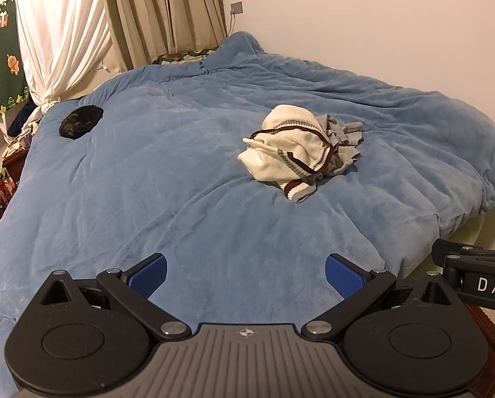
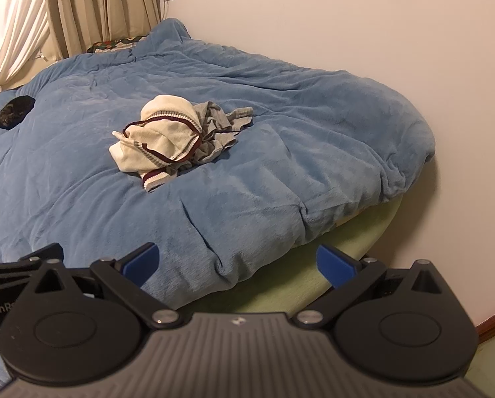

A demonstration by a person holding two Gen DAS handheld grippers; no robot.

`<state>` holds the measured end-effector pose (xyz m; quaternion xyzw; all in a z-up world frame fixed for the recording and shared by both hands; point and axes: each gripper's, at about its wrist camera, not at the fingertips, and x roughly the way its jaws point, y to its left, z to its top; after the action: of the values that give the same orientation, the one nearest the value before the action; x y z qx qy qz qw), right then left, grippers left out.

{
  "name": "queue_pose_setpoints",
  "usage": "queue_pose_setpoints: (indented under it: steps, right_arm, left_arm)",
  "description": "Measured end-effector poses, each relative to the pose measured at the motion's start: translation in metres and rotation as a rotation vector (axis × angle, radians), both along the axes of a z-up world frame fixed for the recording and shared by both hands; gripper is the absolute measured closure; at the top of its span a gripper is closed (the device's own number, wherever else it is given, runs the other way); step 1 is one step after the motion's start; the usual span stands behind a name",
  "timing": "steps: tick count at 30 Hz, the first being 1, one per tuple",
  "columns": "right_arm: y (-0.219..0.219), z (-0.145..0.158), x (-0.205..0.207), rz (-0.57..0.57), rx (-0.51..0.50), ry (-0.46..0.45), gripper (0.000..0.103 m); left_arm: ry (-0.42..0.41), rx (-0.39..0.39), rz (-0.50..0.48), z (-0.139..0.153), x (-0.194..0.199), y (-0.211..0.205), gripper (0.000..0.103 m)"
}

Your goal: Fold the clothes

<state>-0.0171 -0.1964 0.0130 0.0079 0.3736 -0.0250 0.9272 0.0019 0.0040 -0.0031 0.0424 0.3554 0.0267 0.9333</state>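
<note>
Clothes: a cream sweater (image 1: 288, 146) with dark red and grey striped trim lies crumpled in a heap on the bed, with a grey garment (image 1: 341, 142) bunched against it at its 3 o'clock side; neither is folded.
Where the heap sits: toward the middle of the blue blanket (image 1: 167, 179), at about 1 o'clock from the left gripper and 11 o'clock from the right one, well apart from both.
Why there, as I judge: the soft, broad blanket gives open room all round the heap for spreading a garment flat.
Left gripper (image 1: 245, 273): jaws spread wide, blue pads facing each other, nothing between them; it hangs over the near edge of the bed, aimed at the heap.
Right gripper (image 2: 237, 263): likewise wide open and holding nothing, over the near corner where the green sheet (image 2: 356, 232) shows under the blanket.
Why held so, likely: both open and pointed at the clothes suits a reach with two grippers, one for each side of a garment.
Other things: a dark round bundle (image 1: 80, 121) at 10 o'clock near the curtain (image 1: 65, 33), apart from the heap; what it is I cannot tell.
</note>
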Motion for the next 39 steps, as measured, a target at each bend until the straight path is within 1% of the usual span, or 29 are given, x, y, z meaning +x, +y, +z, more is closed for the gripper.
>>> queue_pose_setpoints:
  steps: [9,12,14,16,18,20,22,25,28,32,35,37,38,39]
  right_arm:
    - [-0.001,-0.014,0.017,-0.006,0.007,0.023,0.001]
    - [-0.005,-0.02,0.027,-0.018,0.029,0.01,0.001]
    - [-0.007,-0.024,0.037,-0.017,0.05,-0.002,0.001]
    - [-0.007,-0.03,0.051,-0.009,0.062,0.004,0.001]
    - [-0.005,-0.038,0.069,-0.001,0.053,0.011,0.001]
    - [-0.003,-0.047,0.086,0.024,0.038,0.018,0.001]
    - [0.002,-0.055,0.104,0.039,0.006,0.031,0.001]
    - [0.009,-0.066,0.13,0.041,-0.05,-0.012,0.001]
    - [0.013,-0.076,0.157,0.052,-0.079,-0.038,0.001]
    - [0.011,-0.087,0.191,0.052,-0.061,-0.034,0.001]
    - [0.009,-0.094,0.212,0.034,-0.05,-0.03,0.001]
    - [0.008,-0.099,0.226,0.022,-0.043,-0.027,0.001]
    - [0.007,-0.101,0.233,0.016,-0.039,-0.025,0.001]
    - [0.006,-0.103,0.24,0.011,-0.035,-0.024,0.001]
  left_arm:
    - [0.011,-0.012,-0.007,-0.014,0.01,0.001,0.0]
    - [-0.002,-0.022,-0.011,-0.019,0.019,0.002,0.0]
    - [-0.015,-0.03,-0.017,-0.023,0.028,0.003,0.0]
    - [-0.027,-0.039,-0.032,-0.027,0.04,0.005,0.0]
    - [-0.039,-0.049,-0.047,-0.032,0.052,0.006,0.0]
    - [-0.068,-0.051,-0.053,-0.036,0.067,0.008,0.0]
    - [-0.095,-0.033,-0.05,-0.042,0.087,0.008,0.0]
    - [-0.104,-0.03,-0.076,-0.051,0.122,0.01,0.003]
    - [-0.089,-0.068,-0.103,-0.062,0.159,0.016,0.008]
    - [-0.099,-0.132,-0.105,-0.078,0.207,0.022,0.009]
    - [-0.074,-0.195,-0.126,-0.092,0.239,0.022,0.009]
    - [-0.048,-0.186,-0.144,-0.103,0.26,0.016,0.01]
    - [-0.04,-0.165,-0.151,-0.108,0.267,0.012,0.018]
    - [-0.034,-0.141,-0.158,-0.112,0.272,0.007,0.036]
